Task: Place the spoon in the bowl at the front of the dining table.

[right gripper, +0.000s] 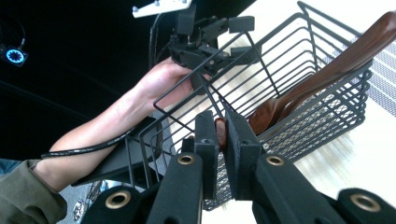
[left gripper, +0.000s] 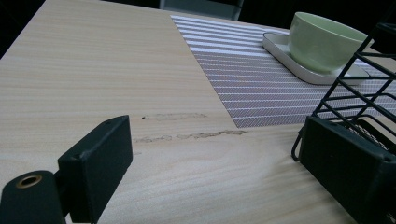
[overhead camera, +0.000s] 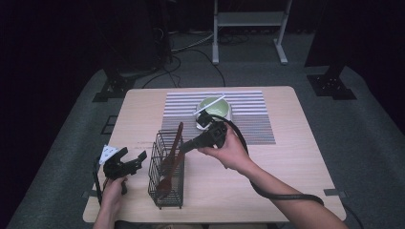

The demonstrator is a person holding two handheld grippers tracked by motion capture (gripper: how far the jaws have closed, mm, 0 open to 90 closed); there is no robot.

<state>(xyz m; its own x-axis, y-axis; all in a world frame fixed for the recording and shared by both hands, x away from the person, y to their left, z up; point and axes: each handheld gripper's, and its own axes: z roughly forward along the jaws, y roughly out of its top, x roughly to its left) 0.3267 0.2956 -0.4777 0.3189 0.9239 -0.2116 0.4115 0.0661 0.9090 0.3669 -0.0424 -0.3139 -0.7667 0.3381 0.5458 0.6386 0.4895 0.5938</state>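
Observation:
A black wire basket [overhead camera: 155,160] stands on the wooden table [overhead camera: 286,157], near its front left. A dark wooden spoon [overhead camera: 178,135] leans inside it, with its handle sticking out over the rim. My right gripper [overhead camera: 184,148] reaches in from the right and is shut on that handle. In the right gripper view the jaws [right gripper: 220,135] pinch the brown wood, and the rest of the spoon [right gripper: 336,65] runs along the basket [right gripper: 345,107]. My left gripper [overhead camera: 133,155] rests just left of the basket, open and holding nothing [left gripper: 219,168], with the basket [left gripper: 355,93] by its right jaw.
A striped placemat [overhead camera: 248,114] covers the far middle of the table. On it a pale green bowl [overhead camera: 212,106] sits on a small white tray [left gripper: 280,44], with a white utensil leaning across it. The right gripper's cable trails to the front right edge.

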